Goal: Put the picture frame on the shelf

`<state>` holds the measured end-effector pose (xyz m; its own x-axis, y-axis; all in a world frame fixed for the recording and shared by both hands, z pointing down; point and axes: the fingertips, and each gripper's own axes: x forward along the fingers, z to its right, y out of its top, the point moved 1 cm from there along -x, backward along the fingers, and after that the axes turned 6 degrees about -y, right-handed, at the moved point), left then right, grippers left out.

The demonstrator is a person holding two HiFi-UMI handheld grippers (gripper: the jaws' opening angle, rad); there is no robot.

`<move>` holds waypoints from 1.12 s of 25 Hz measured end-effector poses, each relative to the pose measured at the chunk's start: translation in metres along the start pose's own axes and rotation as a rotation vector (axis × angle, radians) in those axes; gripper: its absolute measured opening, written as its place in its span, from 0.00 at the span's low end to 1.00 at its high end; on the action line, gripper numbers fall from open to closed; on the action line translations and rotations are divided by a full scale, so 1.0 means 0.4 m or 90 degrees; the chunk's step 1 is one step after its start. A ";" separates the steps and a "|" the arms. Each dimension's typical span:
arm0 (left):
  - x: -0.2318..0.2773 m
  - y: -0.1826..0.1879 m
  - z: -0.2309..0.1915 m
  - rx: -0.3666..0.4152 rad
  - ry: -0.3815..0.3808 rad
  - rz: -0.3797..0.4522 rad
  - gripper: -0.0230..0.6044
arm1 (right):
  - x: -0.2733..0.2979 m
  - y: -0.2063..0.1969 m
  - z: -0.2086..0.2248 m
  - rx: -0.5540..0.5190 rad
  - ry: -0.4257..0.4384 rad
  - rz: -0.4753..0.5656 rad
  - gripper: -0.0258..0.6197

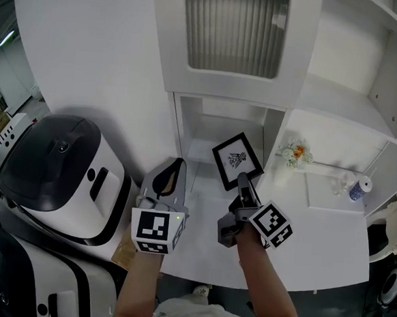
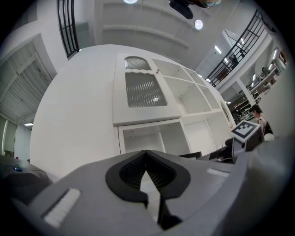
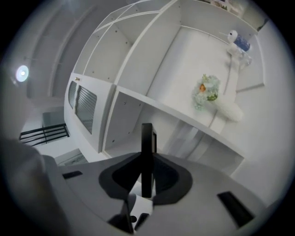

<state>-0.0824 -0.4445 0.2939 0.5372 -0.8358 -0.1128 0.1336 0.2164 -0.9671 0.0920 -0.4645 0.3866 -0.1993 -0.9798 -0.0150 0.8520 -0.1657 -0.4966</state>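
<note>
A black picture frame (image 1: 237, 160) with a white print hangs tilted in front of the white shelf unit (image 1: 295, 100). My right gripper (image 1: 245, 183) is shut on the frame's lower corner. The right gripper view shows the frame (image 3: 147, 147) edge-on and upright between the pads of that gripper (image 3: 146, 179), with the shelf unit (image 3: 138, 73) behind it. My left gripper (image 1: 178, 164) hovers to the frame's left, shut, with nothing in it. In the left gripper view this gripper's (image 2: 146, 154) tips meet below an open compartment (image 2: 147, 137).
A small bunch of flowers (image 1: 295, 153) and a white bottle with a blue cap (image 1: 357, 189) stand on the shelf board at the right. A louvred cabinet door (image 1: 232, 30) is above. Two bulky white and black machines (image 1: 61, 167) fill the left side.
</note>
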 end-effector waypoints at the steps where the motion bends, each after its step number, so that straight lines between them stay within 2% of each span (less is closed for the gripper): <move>1: 0.004 -0.004 -0.003 0.005 -0.003 -0.003 0.05 | 0.010 -0.005 0.009 0.013 -0.007 0.001 0.16; 7: 0.018 -0.019 -0.016 0.010 -0.014 -0.006 0.05 | 0.060 -0.033 0.059 0.129 -0.023 0.020 0.16; 16: 0.027 -0.043 -0.019 0.032 -0.023 -0.019 0.05 | 0.116 -0.060 0.101 0.243 -0.051 0.036 0.16; 23: 0.026 -0.034 -0.039 0.028 -0.010 -0.014 0.05 | 0.138 -0.067 0.119 0.247 -0.072 0.045 0.14; 28: 0.029 -0.032 -0.048 0.030 -0.005 -0.010 0.05 | 0.153 -0.073 0.126 0.226 -0.089 0.025 0.14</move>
<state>-0.0939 -0.4666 0.3006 0.5417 -0.8352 -0.0949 0.1812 0.2263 -0.9570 0.0793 -0.5252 0.4439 -0.1164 -0.9879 0.1030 0.9772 -0.1324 -0.1659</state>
